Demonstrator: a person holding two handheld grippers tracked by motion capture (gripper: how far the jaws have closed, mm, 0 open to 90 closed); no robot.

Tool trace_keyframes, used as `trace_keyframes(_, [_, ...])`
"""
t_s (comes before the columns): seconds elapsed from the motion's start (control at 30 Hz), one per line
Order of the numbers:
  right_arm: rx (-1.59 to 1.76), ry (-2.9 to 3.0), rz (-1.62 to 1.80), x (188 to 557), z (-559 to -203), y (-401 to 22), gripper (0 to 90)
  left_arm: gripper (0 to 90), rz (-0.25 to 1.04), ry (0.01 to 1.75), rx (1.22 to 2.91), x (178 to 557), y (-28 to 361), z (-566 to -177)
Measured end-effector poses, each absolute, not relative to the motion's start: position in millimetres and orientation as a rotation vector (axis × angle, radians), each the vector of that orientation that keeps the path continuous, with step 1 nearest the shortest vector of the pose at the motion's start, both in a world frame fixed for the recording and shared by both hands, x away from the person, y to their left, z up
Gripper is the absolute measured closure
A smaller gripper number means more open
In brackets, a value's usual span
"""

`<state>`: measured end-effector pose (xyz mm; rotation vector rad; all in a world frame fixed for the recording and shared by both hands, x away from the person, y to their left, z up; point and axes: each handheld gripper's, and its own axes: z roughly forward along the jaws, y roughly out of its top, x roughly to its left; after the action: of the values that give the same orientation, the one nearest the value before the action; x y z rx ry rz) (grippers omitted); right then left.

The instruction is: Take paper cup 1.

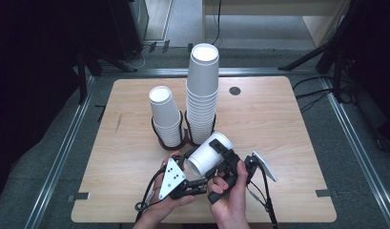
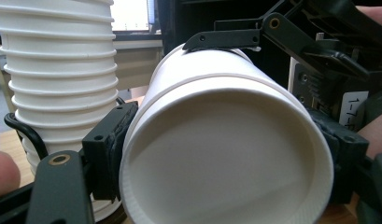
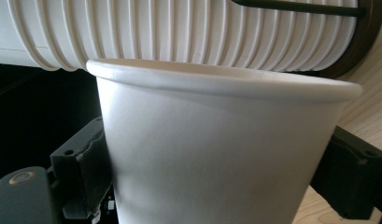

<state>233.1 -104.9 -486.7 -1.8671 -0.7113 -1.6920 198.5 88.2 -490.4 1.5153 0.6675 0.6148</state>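
Cup lies sideways between both tools: left tool clamps rim, right tool grips body.

The light wooden table carried two black wire holders side by side, one with a short stack of paper cups, one with a tall stack.

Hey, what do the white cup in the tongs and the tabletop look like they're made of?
The white cup: probably paper, matte, with a rolled rim and thin wall, like the ribbed white cup stacks. The light wooden tabletop: wood or wood-look laminate, smooth pale grain; which one is unclear.
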Motion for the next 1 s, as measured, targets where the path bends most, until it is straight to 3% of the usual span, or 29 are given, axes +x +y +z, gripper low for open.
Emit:
trace_keyframes(0.23, [-1.842, -0.710, -1.712, 233, -487, -103, 13.9, 19.4, 0.658, 0.648, 1.519, 197, 89, -489])
trace_keyframes(0.4, [-1.848, -0.720, -1.713, 231, -486, -102, 14.4, 18.8, 0.603, 0.686, 1.553, 196, 93, -486])
trace_keyframes(0.57, [-1.841, -0.715, -1.746, 230, -485, -103, 14.7, 7.7, 0.563, 0.721, 1.566, 199, 100, -482])
trace_keyframes(0.7, [-1.870, -0.718, -1.816, 231, -481, -109, 15.1, 3.9, 0.536, 0.728, 1.568, 201, 105, -480])
trace_keyframes(1.0, [-2.001, -0.826, -2.007, 233, -476, -124, 15.8, 3.8, 0.525, 0.718, 1.601, 200, 106, -482])
